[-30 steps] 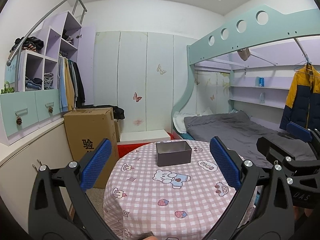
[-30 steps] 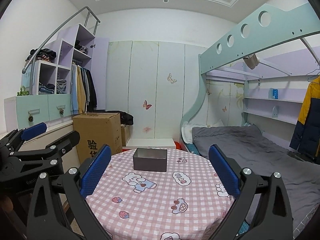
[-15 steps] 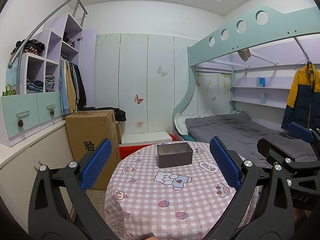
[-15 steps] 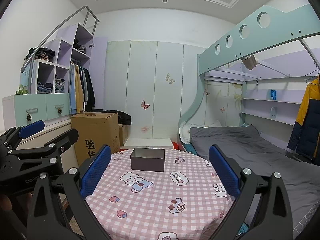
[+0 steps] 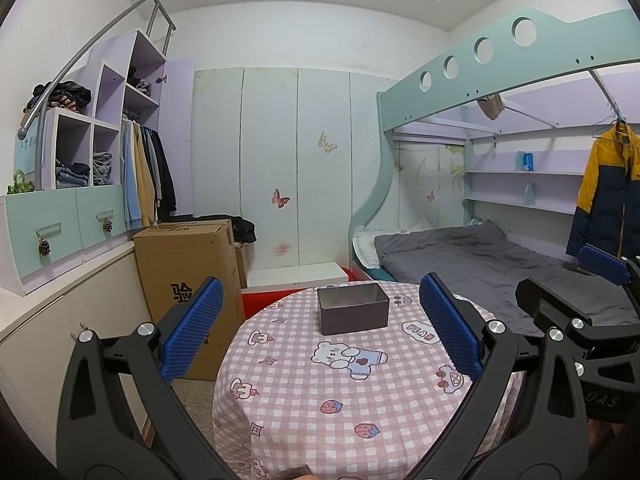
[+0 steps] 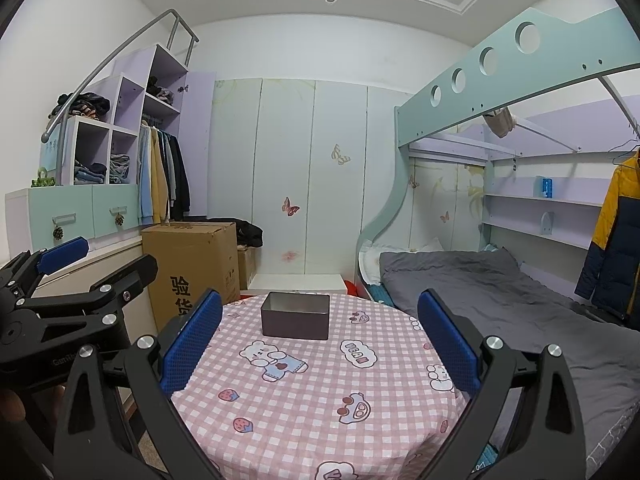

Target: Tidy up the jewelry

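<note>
A dark grey open metal box stands on the far part of a round table with a pink checked cloth; it also shows in the right wrist view on the same cloth. My left gripper is open and empty, held above the table's near side, well short of the box. My right gripper is open and empty, likewise back from the box. No jewelry is visible in either view.
A cardboard box stands left of the table beside a low cabinet. A bed with a grey cover lies to the right under a bunk frame. A wardrobe wall is behind.
Both grippers have drifted slightly up and back; the box and table sit a little lower and farther in the views. Both stay open and empty.
</note>
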### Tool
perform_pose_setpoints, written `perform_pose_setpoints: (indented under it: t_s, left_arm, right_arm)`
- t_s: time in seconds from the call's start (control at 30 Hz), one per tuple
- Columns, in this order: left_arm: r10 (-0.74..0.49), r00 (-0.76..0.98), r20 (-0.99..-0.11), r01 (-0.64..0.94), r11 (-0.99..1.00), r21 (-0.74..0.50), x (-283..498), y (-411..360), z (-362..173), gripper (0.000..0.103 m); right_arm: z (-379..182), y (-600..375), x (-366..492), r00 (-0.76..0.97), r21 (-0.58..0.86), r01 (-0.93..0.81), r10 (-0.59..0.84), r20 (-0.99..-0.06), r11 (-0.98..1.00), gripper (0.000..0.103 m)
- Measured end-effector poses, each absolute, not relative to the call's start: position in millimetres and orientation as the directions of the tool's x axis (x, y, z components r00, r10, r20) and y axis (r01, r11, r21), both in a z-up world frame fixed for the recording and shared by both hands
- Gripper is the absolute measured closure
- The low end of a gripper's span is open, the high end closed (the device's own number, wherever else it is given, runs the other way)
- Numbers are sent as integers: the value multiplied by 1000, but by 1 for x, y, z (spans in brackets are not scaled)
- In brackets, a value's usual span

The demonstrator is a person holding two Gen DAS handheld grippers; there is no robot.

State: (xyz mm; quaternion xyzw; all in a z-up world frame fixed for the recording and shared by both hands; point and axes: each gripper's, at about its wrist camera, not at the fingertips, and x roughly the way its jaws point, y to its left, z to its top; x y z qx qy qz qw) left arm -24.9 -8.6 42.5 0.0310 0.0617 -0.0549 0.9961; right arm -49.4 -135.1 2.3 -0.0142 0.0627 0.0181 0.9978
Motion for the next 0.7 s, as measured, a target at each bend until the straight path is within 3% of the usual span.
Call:
perform_pose_setpoints:
  t_s: [0.7]
  left_arm:
    - [-100,987,-123,108,992,61,-24,-9,40,7]
  right_arm:
    - [-2,-137,-48,990,-25,-35,31,-135,999,9]
